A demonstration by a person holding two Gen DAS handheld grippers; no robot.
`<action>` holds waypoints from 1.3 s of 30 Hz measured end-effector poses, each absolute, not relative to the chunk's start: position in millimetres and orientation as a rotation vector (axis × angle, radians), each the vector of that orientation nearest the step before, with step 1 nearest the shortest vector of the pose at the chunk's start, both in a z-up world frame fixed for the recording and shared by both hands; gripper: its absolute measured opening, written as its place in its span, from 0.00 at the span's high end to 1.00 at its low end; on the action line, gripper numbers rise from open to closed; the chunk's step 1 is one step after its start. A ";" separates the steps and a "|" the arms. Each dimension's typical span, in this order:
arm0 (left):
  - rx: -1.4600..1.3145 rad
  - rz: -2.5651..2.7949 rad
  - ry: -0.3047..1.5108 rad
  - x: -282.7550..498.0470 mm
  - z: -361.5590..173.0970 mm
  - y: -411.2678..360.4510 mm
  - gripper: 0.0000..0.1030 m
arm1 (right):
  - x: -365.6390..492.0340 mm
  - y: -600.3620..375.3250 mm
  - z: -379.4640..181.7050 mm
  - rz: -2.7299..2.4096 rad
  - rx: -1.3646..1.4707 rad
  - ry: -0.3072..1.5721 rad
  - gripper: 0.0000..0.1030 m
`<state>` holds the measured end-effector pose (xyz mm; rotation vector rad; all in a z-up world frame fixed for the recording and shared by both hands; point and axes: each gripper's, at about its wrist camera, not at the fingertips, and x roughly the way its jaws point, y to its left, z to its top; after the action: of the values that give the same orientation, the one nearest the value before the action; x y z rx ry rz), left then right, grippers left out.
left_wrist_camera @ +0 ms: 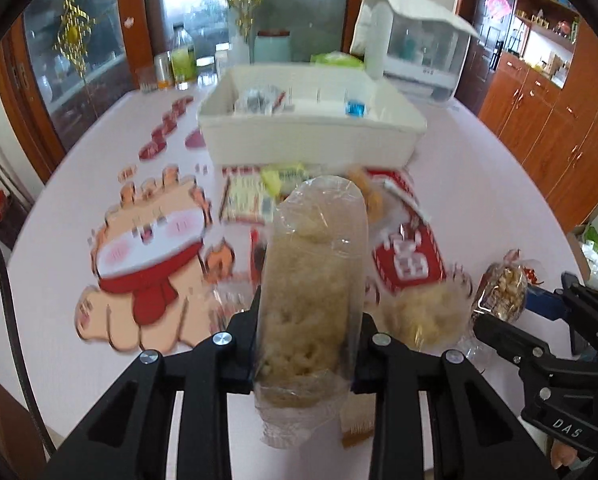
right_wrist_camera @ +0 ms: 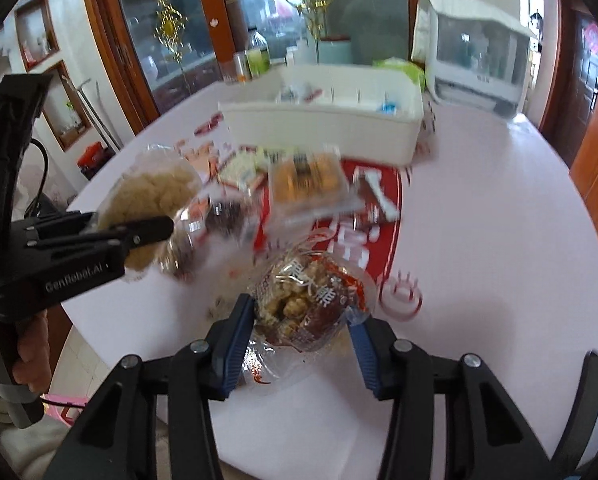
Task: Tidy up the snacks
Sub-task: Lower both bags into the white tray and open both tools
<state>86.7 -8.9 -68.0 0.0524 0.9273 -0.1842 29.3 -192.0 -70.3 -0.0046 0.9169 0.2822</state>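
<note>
My left gripper is shut on a clear bag of pale puffed snack, which stands up between its black fingers above the table. From the right wrist view that left gripper and its pale bag hang at the left. My right gripper, with blue pads, is shut on a clear bag of brown nut snack with a red label. That right gripper and the nut bag show at the lower right of the left wrist view. A white bin holding a few packets stands behind.
Loose snacks lie in front of the bin: a pack of orange cakes, a red packet, another pale puffed bag. Bottles and glasses and a white appliance line the table's far edge. A hand grips the left handle.
</note>
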 end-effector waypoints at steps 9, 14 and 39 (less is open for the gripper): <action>0.110 -0.167 0.782 135.4 13.8 -14.0 0.72 | 86.9 -201.1 18.4 0.267 0.037 0.770 0.53; 0.131 -0.122 0.719 173.9 56.9 -15.7 0.72 | 129.9 -205.7 78.8 0.240 0.043 0.675 0.53; 0.103 -0.002 0.958 400.2 -50.4 -24.9 0.68 | 358.7 -204.2 1.7 0.118 0.113 0.910 0.50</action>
<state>400.2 -24.9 -50.4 0.1034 0.9582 -0.0023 358.7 -204.2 1.7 0.1133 0.9097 0.1180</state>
